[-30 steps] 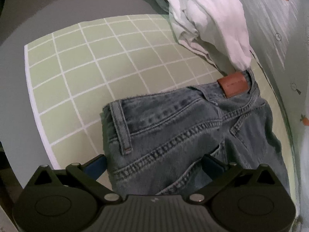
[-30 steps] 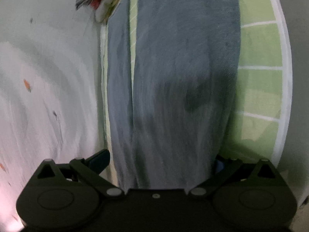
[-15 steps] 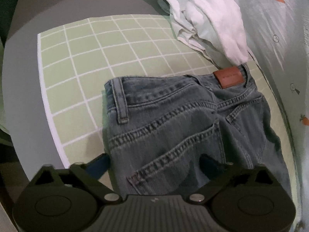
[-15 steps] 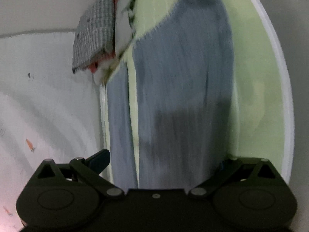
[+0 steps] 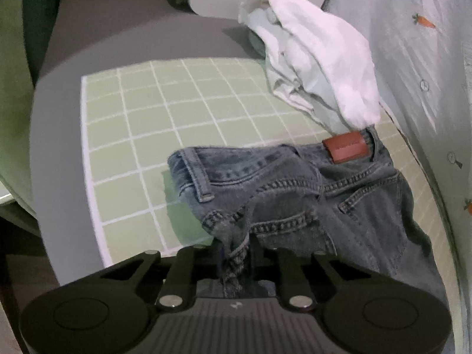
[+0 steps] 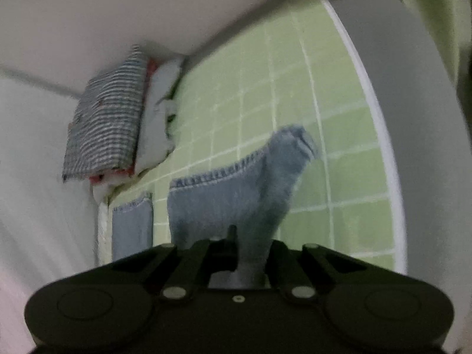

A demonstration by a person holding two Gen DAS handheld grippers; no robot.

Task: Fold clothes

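Jaws of the left gripper (image 5: 236,253) are clamped on a bunched fold of the jeans (image 5: 309,194) near the back pocket, lifting that denim off the green checked mat (image 5: 141,118). The jeans' waistband, with its brown leather patch (image 5: 346,147), lies on the mat just beside a heap of white clothes (image 5: 312,59). The right gripper (image 6: 249,253) is likewise closed on a raised trouser leg near its hem, the other leg end lying flat on the mat. A folded striped garment (image 6: 103,129) tops a stack at the mat's far corner.
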